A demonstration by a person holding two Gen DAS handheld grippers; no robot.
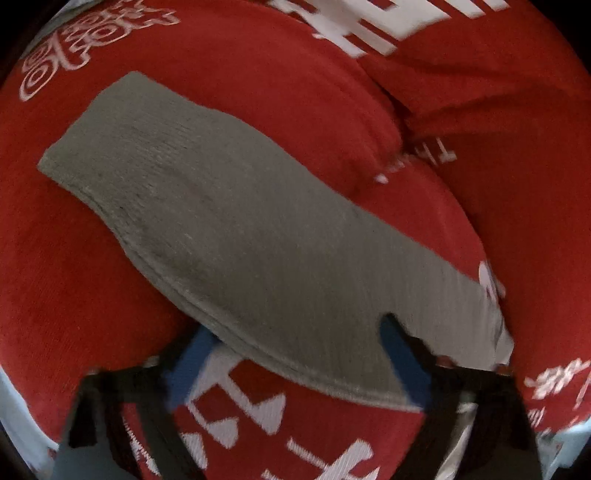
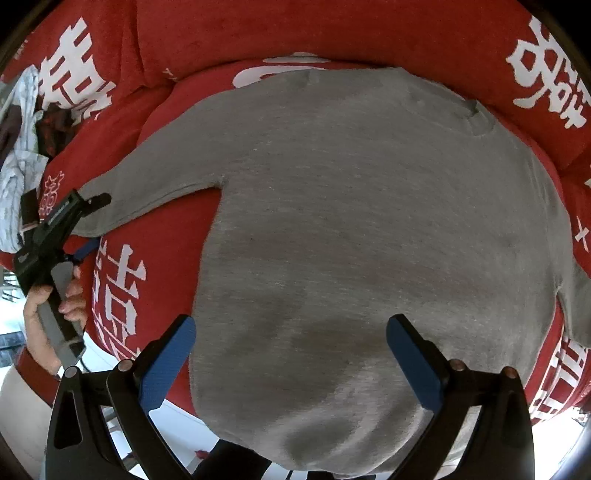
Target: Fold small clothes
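Observation:
A grey sweater (image 2: pixel 351 221) lies flat on a red blanket (image 2: pixel 332 29) printed with white characters. Its left sleeve (image 1: pixel 221 221) stretches out to the side, cuff end toward the camera in the left wrist view. My left gripper (image 1: pixel 295 363) straddles that cuff. One blue pad (image 1: pixel 192 365) sits under the sleeve's edge and the other pad (image 1: pixel 399 362) sits on top of the cloth, wide apart. The right wrist view shows the left gripper (image 2: pixel 92 225) at the sleeve end, held by a hand (image 2: pixel 40 306). My right gripper (image 2: pixel 291 363) hangs open over the sweater's lower body, nothing gripped.
A heap of other clothes (image 2: pixel 22 147) lies at the far left of the blanket. The blanket (image 1: pixel 258 74) has raised folds and ridges around the sweater. Pale floor (image 2: pixel 22 387) shows beyond the blanket's near edge.

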